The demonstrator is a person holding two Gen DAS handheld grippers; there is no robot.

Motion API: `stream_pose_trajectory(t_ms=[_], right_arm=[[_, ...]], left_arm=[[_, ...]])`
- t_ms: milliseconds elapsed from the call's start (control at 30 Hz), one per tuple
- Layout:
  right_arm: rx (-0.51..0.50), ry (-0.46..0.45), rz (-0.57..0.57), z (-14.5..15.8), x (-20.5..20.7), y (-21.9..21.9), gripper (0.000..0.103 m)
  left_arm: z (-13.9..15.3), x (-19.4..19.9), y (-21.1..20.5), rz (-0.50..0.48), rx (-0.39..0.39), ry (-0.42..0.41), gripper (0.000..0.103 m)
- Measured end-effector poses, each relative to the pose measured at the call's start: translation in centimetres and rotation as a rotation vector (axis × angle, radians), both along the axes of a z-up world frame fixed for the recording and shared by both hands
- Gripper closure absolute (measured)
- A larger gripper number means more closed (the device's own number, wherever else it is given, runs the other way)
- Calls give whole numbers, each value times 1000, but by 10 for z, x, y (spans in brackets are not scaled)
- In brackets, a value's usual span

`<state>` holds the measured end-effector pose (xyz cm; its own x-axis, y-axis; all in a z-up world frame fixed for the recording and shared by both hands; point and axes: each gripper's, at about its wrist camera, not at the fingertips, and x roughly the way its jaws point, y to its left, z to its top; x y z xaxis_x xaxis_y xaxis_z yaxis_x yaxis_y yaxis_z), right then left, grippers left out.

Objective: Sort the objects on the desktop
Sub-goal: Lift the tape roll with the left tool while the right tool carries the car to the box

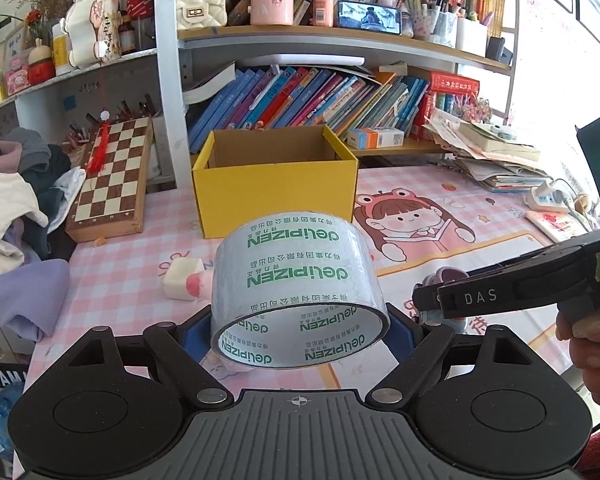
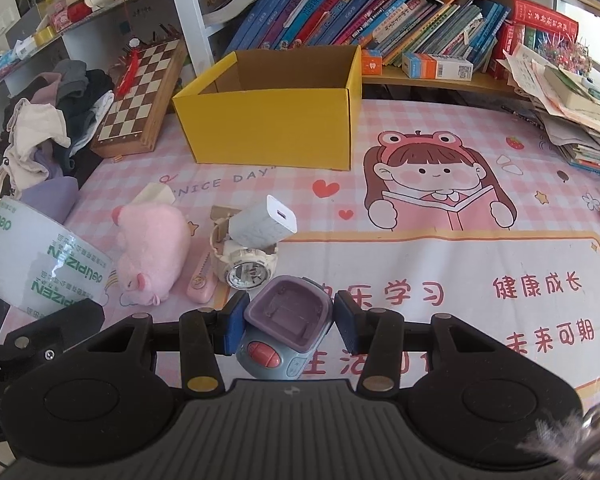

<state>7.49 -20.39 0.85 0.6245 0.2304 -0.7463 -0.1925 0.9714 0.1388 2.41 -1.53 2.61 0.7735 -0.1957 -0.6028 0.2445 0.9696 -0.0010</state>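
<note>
My left gripper (image 1: 300, 332) is shut on a wide roll of clear tape (image 1: 296, 284) with green lettering, held above the pink desk mat. That roll also shows at the left edge of the right wrist view as the tape (image 2: 40, 264). My right gripper (image 2: 288, 320) is shut on a small purple and grey toy (image 2: 286, 332) with a pink button, pinched between the blue pads (image 2: 232, 320). An open yellow cardboard box (image 1: 276, 188) stands ahead of both grippers, seen also as the box (image 2: 272, 120). On the mat lie a pink plush pig (image 2: 152, 252), a white wristwatch (image 2: 244, 268), a white charger (image 2: 264, 224) and a pink utility knife (image 2: 200, 284).
A wooden chessboard (image 2: 144, 96) leans at the left of the box. A heap of clothes (image 2: 40, 148) fills the left side. Shelves of books (image 2: 360, 20) stand behind. Stacked papers and books (image 2: 572, 120) sit at the right, near a power strip (image 1: 548, 200).
</note>
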Motion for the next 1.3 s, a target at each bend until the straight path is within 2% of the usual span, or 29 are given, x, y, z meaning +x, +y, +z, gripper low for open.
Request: stream_pose_trajectory(t_ms=[300,567,867,1300], right_arm=[[17,-4,0,8,11,-12,59],[34,6,42,10,41,-15,59],[47,-5,93,16,74,-18,59],[44,-46,180,37,134,-26,59]], left_arm=[[11,15,-11,-40,-10,-14,17],[17,40,-12,-3,-55,24,17],[26,66,-22,18,-25,3,17],[43,127,-24,72,23,-42,17]])
